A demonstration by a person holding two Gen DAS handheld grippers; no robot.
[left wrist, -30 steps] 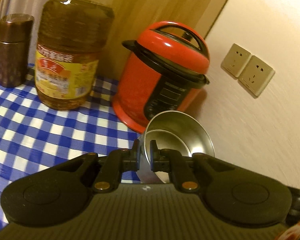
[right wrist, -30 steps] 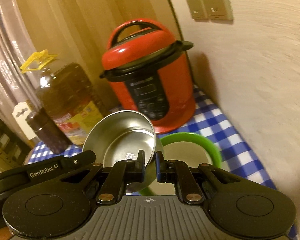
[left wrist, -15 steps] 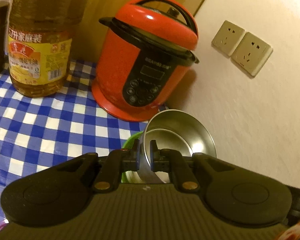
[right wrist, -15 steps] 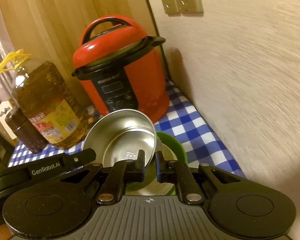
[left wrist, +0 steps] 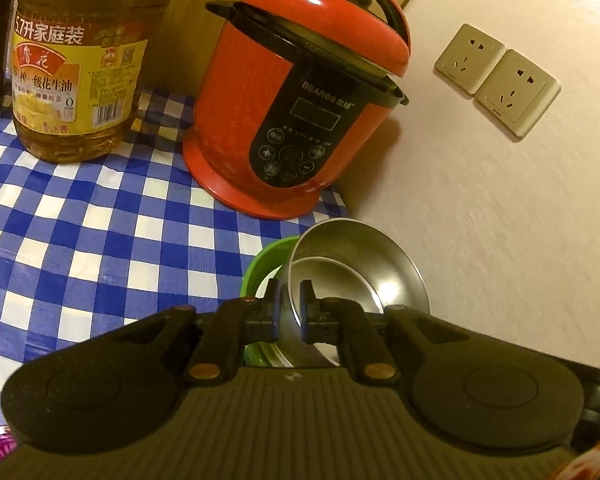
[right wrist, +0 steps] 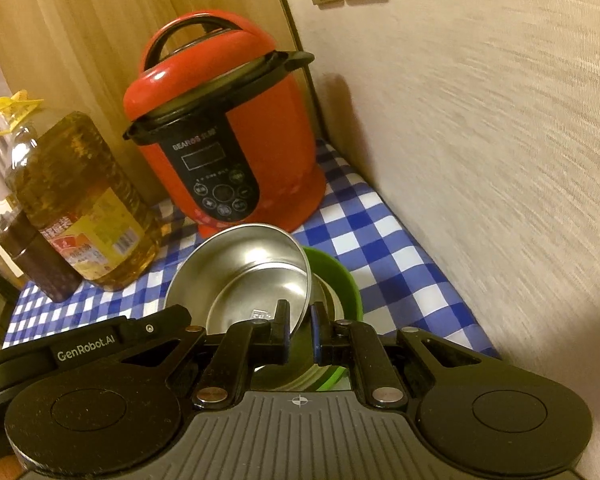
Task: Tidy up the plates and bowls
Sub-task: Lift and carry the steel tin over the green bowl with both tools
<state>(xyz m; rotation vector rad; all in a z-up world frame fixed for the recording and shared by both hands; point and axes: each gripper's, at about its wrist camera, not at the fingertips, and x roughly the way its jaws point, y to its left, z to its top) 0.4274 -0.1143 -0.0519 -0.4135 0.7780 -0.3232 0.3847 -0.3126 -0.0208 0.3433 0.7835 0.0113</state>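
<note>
A shiny steel bowl (left wrist: 356,272) is pinched by its rim on both sides. My left gripper (left wrist: 290,308) is shut on its left rim. My right gripper (right wrist: 299,326) is shut on its right rim, where the steel bowl (right wrist: 244,276) also shows. The bowl hangs tilted over a green bowl (left wrist: 262,268) that stands on the checked cloth; the green bowl (right wrist: 340,280) holds something pale inside, mostly hidden. I cannot tell whether the steel bowl touches it.
A red pressure cooker (left wrist: 300,96) stands just behind the bowls against the wood panel. A big oil bottle (left wrist: 80,60) and a dark jar (right wrist: 36,256) stand to the left. The wall (right wrist: 500,160) with sockets (left wrist: 496,80) runs close on the right.
Both grippers have carried the steel bowl forward and down toward the cooker and the green bowl, which now shows under it in both views.
</note>
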